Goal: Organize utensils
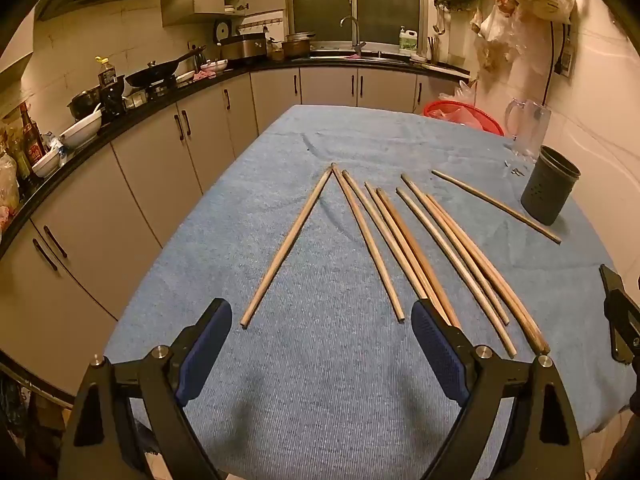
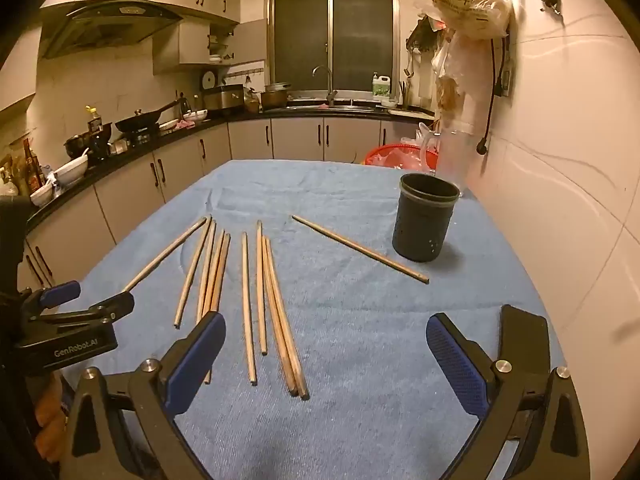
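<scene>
Several wooden chopsticks (image 1: 404, 240) lie fanned out on a blue cloth-covered table (image 1: 320, 380); they also show in the right wrist view (image 2: 260, 292). One chopstick (image 1: 496, 206) lies apart by a dark cylindrical holder (image 1: 550, 186), which stands upright and looks empty in the right wrist view (image 2: 426, 218). My left gripper (image 1: 322, 320) is open and empty above the near ends of the chopsticks. My right gripper (image 2: 326, 338) is open and empty, near the table's front right. The left gripper also shows in the right wrist view (image 2: 88, 296).
A clear glass pitcher (image 1: 528, 128) and a red basket (image 1: 464, 114) stand at the table's far right by the wall. A kitchen counter (image 1: 120, 108) with a wok, bowls and bottles runs along the left. Plastic bags (image 2: 468, 4) hang on the right wall.
</scene>
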The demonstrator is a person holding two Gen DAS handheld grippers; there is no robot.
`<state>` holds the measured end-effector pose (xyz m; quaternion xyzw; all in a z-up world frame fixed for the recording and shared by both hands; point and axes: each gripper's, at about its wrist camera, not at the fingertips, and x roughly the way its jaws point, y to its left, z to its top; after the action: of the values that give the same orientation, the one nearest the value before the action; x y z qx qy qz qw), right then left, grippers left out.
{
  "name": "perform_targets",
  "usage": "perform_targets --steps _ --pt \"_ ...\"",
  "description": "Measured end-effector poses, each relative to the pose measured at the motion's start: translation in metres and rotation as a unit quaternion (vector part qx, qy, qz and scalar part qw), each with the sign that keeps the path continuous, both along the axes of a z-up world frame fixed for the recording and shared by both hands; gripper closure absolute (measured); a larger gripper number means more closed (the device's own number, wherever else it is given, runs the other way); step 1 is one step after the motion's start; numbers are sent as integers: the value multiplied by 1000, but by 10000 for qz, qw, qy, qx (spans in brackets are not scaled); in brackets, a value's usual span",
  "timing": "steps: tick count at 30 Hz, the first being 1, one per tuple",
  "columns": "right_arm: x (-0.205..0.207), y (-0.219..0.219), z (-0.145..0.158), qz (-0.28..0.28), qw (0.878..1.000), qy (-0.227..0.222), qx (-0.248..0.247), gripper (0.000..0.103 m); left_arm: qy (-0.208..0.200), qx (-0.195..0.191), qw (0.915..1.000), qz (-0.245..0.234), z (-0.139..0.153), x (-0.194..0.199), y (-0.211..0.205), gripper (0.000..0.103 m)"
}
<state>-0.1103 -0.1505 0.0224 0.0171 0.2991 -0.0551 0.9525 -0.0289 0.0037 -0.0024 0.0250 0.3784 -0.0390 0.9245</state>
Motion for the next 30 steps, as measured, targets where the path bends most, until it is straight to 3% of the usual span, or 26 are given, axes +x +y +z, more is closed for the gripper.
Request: perform_targets --steps 4,6,30 --pt "-16 15 0 -43 9998 -200 -3 1 -175 -87 9998 -12 4 -9 3 12" --pt "-20 1 3 -43 9994 -344 29 1 -264 -37 9996 -29 6 -15 1 12" --pt "-23 -12 -1 27 9987 -458 213 1 -234 72 9993 -274 4 -27 -10 12"
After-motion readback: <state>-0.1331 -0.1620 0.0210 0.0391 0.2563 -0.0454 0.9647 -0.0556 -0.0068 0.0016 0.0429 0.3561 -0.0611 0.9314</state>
